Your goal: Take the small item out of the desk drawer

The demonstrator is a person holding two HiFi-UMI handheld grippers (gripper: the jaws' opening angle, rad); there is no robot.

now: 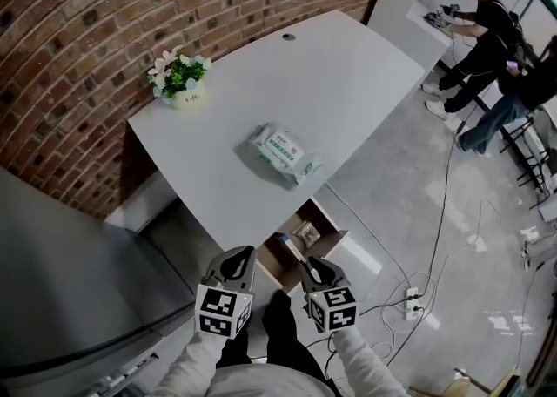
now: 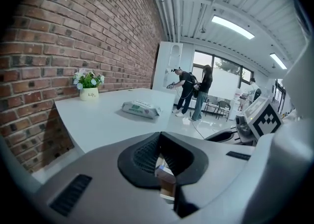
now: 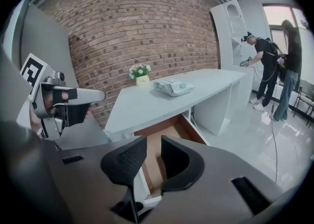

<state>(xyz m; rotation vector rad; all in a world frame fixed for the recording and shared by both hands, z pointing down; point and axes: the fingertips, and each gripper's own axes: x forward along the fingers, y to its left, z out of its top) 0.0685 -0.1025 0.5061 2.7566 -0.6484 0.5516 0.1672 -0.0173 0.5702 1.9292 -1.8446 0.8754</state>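
Note:
The wooden desk drawer (image 1: 333, 233) stands pulled out under the near edge of the white desk (image 1: 261, 82). A small pale packet (image 1: 306, 232) lies inside it. Both grippers hover side by side just before the drawer, a little above it. My left gripper (image 1: 237, 265) is shut with nothing in it; in the left gripper view its tips (image 2: 158, 137) meet, and brown wood shows through the gap below them. My right gripper (image 1: 315, 272) is open and empty. In the right gripper view its jaws (image 3: 153, 142) frame the drawer's brown floor (image 3: 171, 128); the packet is hidden there.
A pack of wet wipes (image 1: 283, 151) lies mid-desk and a small flower pot (image 1: 178, 82) stands by the brick wall. A grey cabinet (image 1: 70, 273) is at the left. Cables and a power strip (image 1: 409, 299) lie on the floor. People (image 1: 487, 30) stand at the far right.

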